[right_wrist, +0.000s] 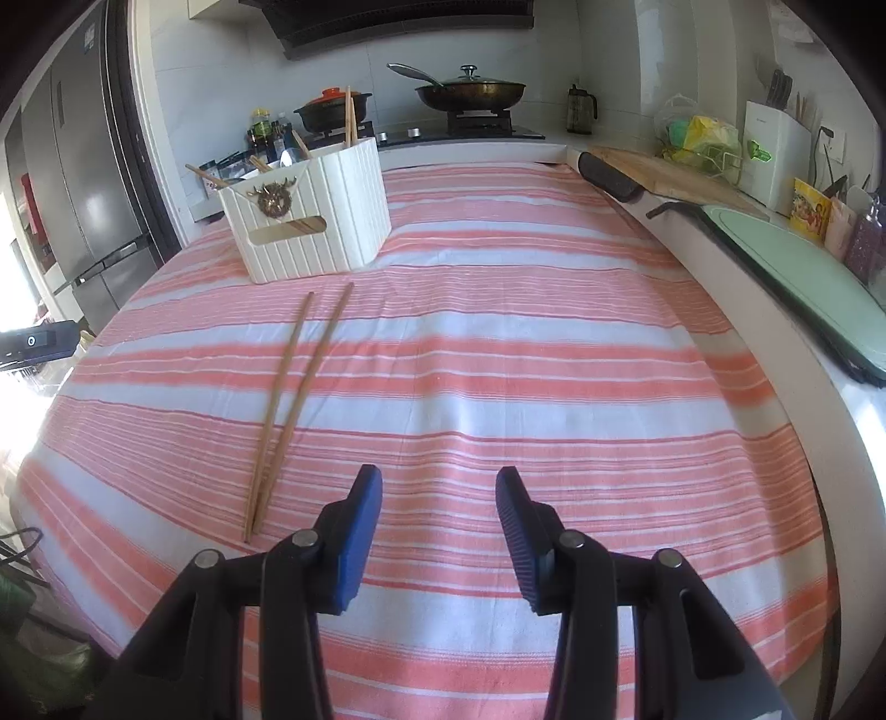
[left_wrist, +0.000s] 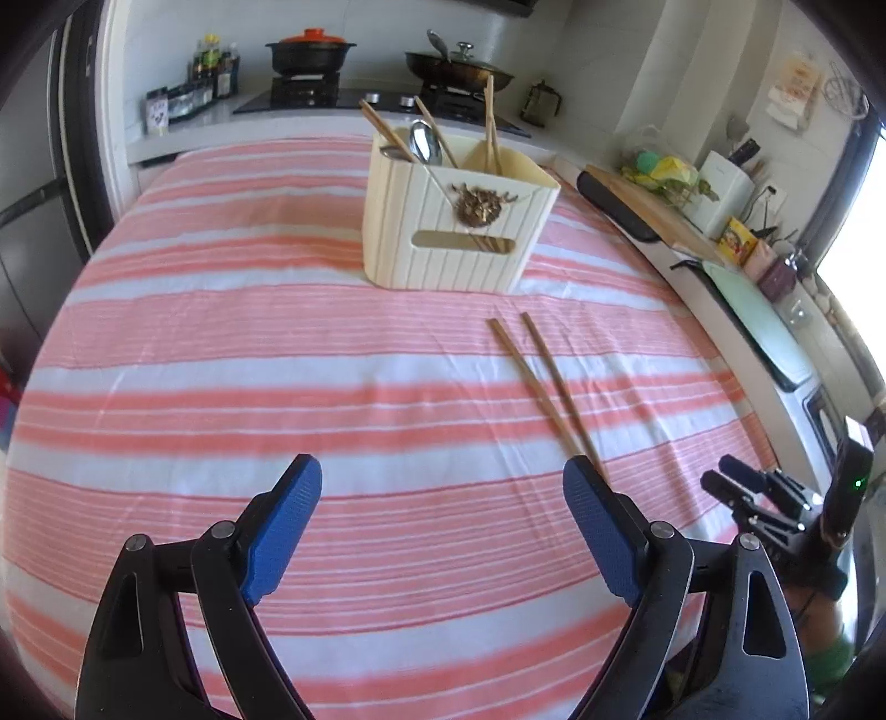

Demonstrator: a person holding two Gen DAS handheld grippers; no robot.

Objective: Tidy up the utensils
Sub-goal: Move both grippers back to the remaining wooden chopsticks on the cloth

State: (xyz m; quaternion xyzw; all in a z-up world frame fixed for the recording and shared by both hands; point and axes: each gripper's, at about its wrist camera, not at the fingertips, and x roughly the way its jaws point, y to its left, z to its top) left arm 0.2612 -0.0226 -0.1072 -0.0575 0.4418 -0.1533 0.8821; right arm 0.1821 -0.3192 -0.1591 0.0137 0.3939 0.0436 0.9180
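Observation:
A pair of wooden chopsticks [left_wrist: 540, 382] [right_wrist: 293, 387] lies loose on the pink-and-white striped cloth [left_wrist: 221, 343], its far ends toward a cream ribbed utensil caddy [left_wrist: 459, 243] [right_wrist: 315, 232]. The caddy holds a metal spoon [left_wrist: 425, 141] and several more chopsticks [left_wrist: 490, 127]. My left gripper [left_wrist: 442, 462] is open wide with nothing between its blue pads; its right fingertip sits at the near end of the loose pair. My right gripper [right_wrist: 438, 471] is partly open and holds nothing, just right of the pair's near tips. It also shows in the left wrist view [left_wrist: 742, 487].
Behind the table a stove carries a black pot with an orange lid [left_wrist: 310, 47] and a lidded wok [left_wrist: 457, 61]. A counter along the right edge holds a wooden cutting board [right_wrist: 681, 180], a green board [right_wrist: 786, 249] and jars. A grey fridge [right_wrist: 83, 183] stands at the left.

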